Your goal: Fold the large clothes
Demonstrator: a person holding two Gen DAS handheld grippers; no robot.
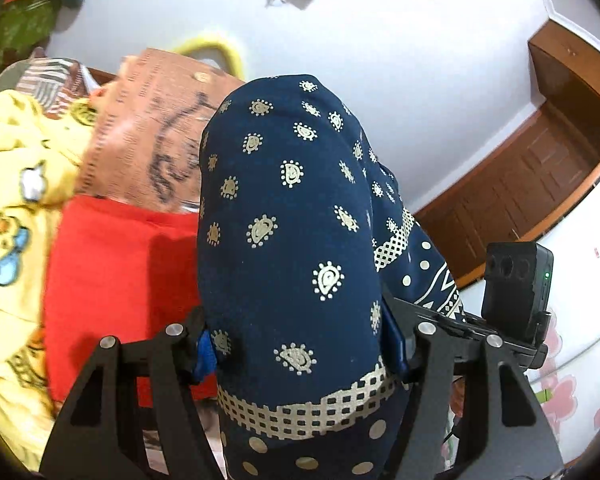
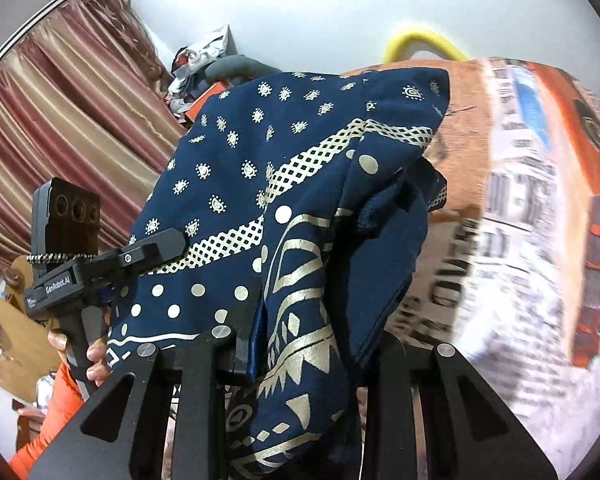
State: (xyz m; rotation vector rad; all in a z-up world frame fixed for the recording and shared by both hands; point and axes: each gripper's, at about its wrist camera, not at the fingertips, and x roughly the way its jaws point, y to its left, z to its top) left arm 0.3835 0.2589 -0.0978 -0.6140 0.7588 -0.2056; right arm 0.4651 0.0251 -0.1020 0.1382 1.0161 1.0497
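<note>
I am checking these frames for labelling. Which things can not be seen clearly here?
- Left wrist view: navy printed garment hides the left gripper fingertips.
- Right wrist view: the same garment covers the right gripper fingertips.
- Right wrist view: printed bedcover is motion-blurred; lettering unreadable.

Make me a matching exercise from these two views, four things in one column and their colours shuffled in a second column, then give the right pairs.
Things:
1. printed garment held in both grippers
2. folded cloth beside it, left wrist view
3. curtain, right wrist view
4. door, left wrist view

Colours:
A. brown wood
B. navy with cream print
C. maroon and tan stripes
D. plain red

Pairs: 1-B, 2-D, 3-C, 4-A
</note>
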